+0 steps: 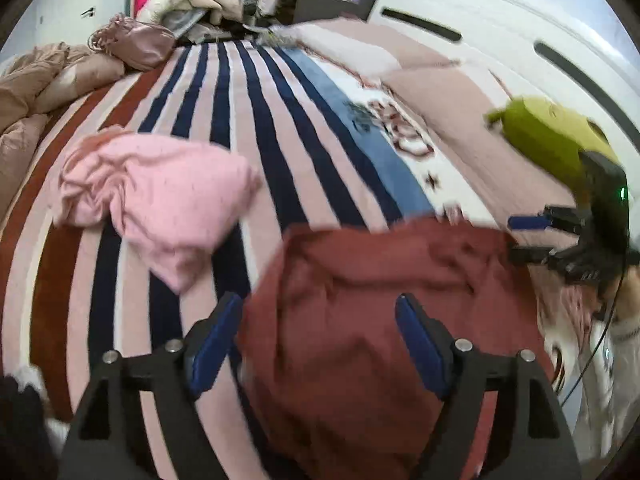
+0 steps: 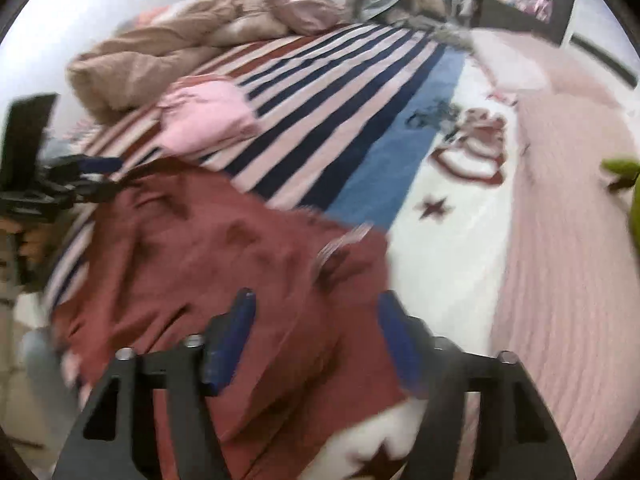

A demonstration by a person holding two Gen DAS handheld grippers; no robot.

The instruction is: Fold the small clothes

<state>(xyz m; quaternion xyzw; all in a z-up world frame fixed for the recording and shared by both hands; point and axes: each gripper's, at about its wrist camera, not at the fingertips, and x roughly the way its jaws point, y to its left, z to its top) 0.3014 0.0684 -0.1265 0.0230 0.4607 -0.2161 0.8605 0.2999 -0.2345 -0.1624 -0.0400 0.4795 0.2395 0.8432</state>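
Observation:
A dark red garment (image 1: 372,292) lies spread and wrinkled on the striped bedspread (image 1: 256,128); it also shows in the right wrist view (image 2: 224,264). My left gripper (image 1: 316,344) is open, its blue-padded fingers either side of the garment's near part, just above it. My right gripper (image 2: 316,340) is open over the garment's right edge; from the left wrist view it shows at the right (image 1: 524,236), beside the cloth's far right corner. My left gripper shows at the left of the right wrist view (image 2: 100,180). A crumpled pink garment (image 1: 160,204) lies to the left, also in the right wrist view (image 2: 208,120).
A tan duvet (image 2: 160,56) and a mauve bag (image 1: 140,44) lie at the bed's far left. A pink quilt (image 2: 568,240) covers the right side. A green cloth item (image 1: 548,140) sits at the right. A white headboard (image 1: 500,16) stands behind.

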